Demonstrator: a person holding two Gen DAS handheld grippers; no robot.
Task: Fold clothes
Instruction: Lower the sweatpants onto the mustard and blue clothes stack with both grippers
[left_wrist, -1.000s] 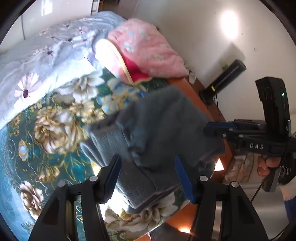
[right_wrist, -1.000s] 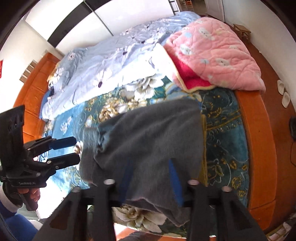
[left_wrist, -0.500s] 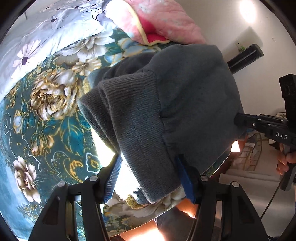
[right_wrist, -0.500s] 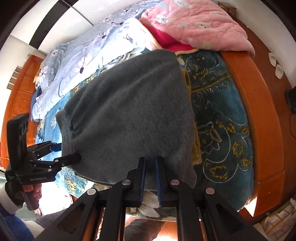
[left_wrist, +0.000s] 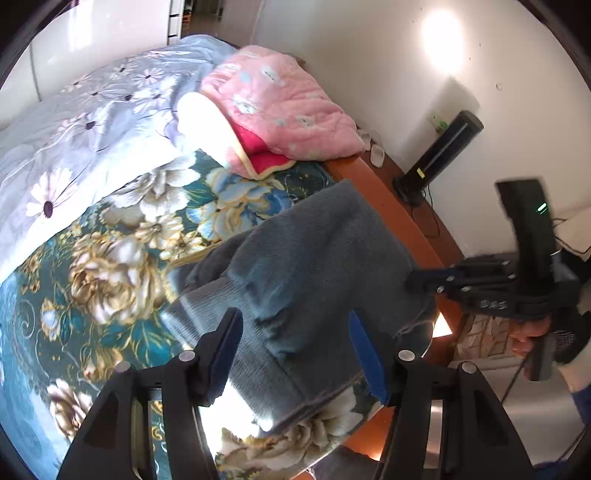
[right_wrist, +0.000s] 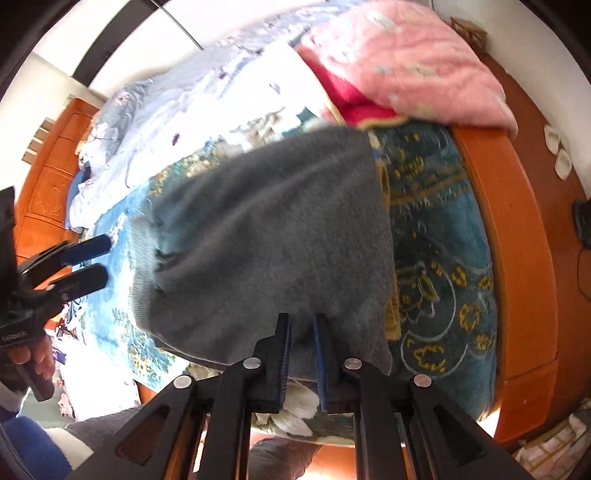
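1. The right gripper (right_wrist: 300, 354) is pinching the near hem of the grey sweater (right_wrist: 266, 236); its jaws are narrow with cloth between them, and are easing apart slightly.
2. The left gripper (left_wrist: 295, 347) is hovering with jaws standing wide, straddling the sweater's ribbed edge without pressing on it (cloth is lying between them, not gripped).
3. The sweater is lying on the bed (right_wrist: 443, 258), on the teal floral cover near the foot-side wooden frame, already doubled over into a bundle.
4. The step in hand, as I judge it, is setting down and squaring a fold. The next move is probably calling for the right jaws to let go cleanly, then both to smooth or take a fresh edge.
5. The left wrist view is showing the ribbed band and layered folds, plus a black tower unit (left_wrist: 439, 155) by the wall. The right wrist view is showing the flat top face, the headboard (right_wrist: 48, 177) and the pink quilt (right_wrist: 406, 62).
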